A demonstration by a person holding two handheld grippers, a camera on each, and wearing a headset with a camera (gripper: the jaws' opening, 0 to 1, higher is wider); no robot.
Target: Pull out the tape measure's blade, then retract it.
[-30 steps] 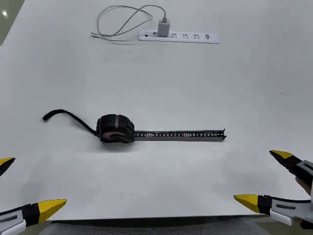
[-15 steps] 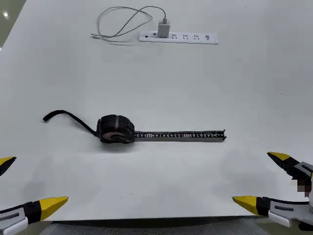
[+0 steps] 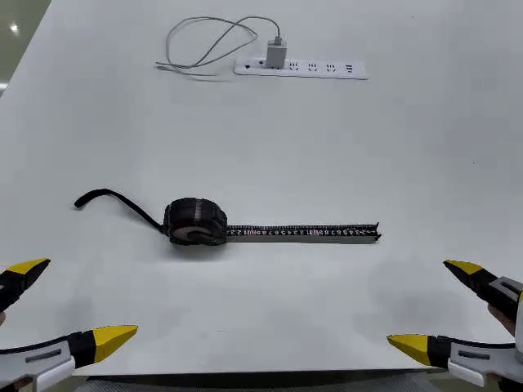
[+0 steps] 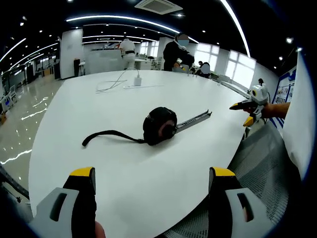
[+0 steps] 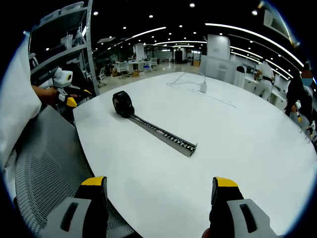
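Observation:
A black tape measure (image 3: 195, 221) lies on the white table (image 3: 270, 139), with its blade (image 3: 303, 232) pulled out to the right and a black strap (image 3: 114, 201) trailing left. The left gripper view shows the tape measure (image 4: 160, 125) ahead, and the right gripper view shows the case (image 5: 123, 103) with the blade (image 5: 163, 133) stretching toward me. My left gripper (image 3: 59, 305) is open at the near left edge, well short of the case. My right gripper (image 3: 441, 304) is open at the near right edge, below the blade's end. Both hold nothing.
A white power strip (image 3: 301, 68) with a plugged-in charger and looped white cable (image 3: 204, 45) lies at the far side of the table. The table's near edge runs just below both grippers. People stand in the background of the left gripper view.
My left gripper has moved a little right and inward along the near edge. The view has shifted slightly downward. The tape measure and its blade lie unmoved.

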